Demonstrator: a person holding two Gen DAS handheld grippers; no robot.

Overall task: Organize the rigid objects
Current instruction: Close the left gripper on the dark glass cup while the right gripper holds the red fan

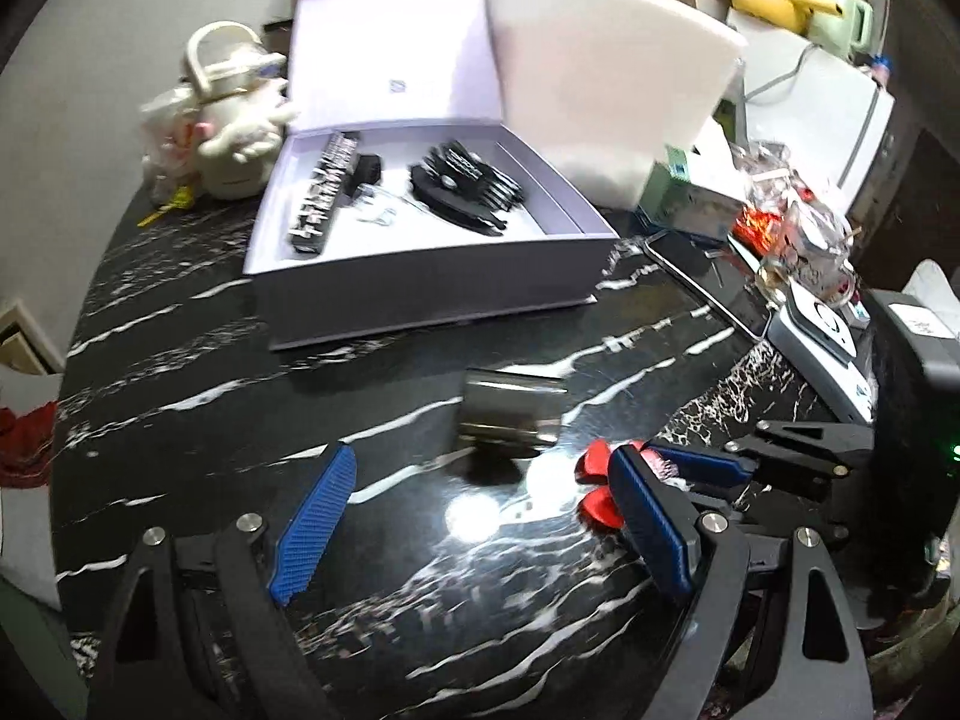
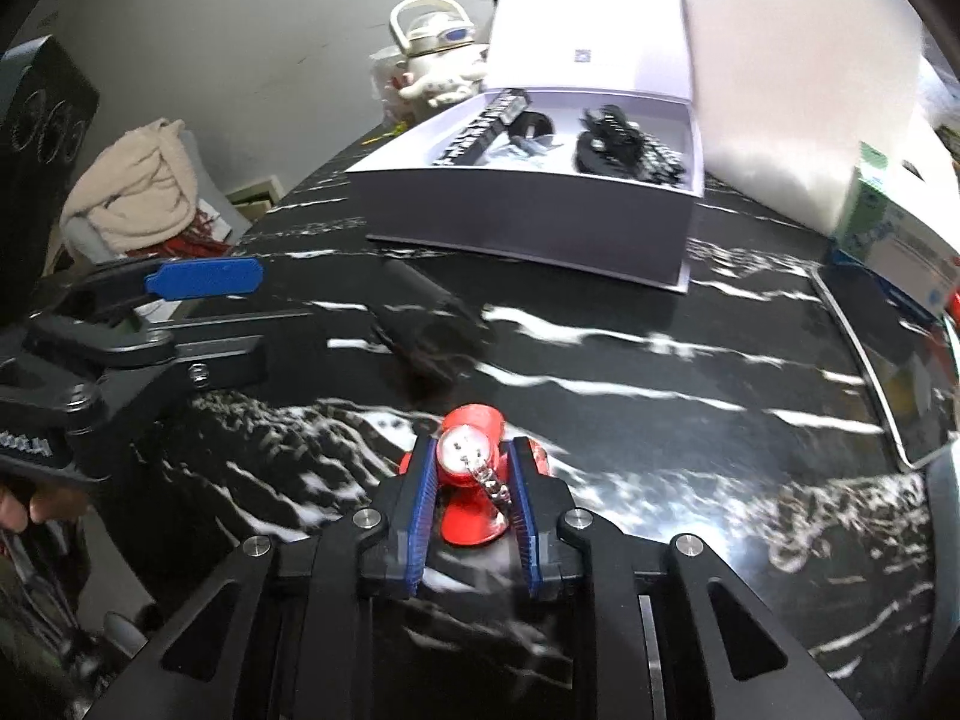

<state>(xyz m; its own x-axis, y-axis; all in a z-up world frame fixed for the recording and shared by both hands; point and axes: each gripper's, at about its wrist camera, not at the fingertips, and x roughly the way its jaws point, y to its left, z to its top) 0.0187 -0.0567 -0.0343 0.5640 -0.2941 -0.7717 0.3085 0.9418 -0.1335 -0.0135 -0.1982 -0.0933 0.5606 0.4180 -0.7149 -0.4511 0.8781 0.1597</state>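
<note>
The right hand-held gripper [image 2: 470, 471] is pinching the small red round-topped metal piece [image 2: 471, 450] low in the frame, on the black marbled desk [image 2: 660, 420]. The left hand-held gripper [image 1: 480, 516] is hanging spread wide. Next, it probably needs lifting into the open pale purple box [image 2: 528, 222] up top.

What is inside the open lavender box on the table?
Inside the lavender box: a long black patterned strip on the left, a small black piece, and a black tool bundle. Anything beneath them is hidden.
</note>
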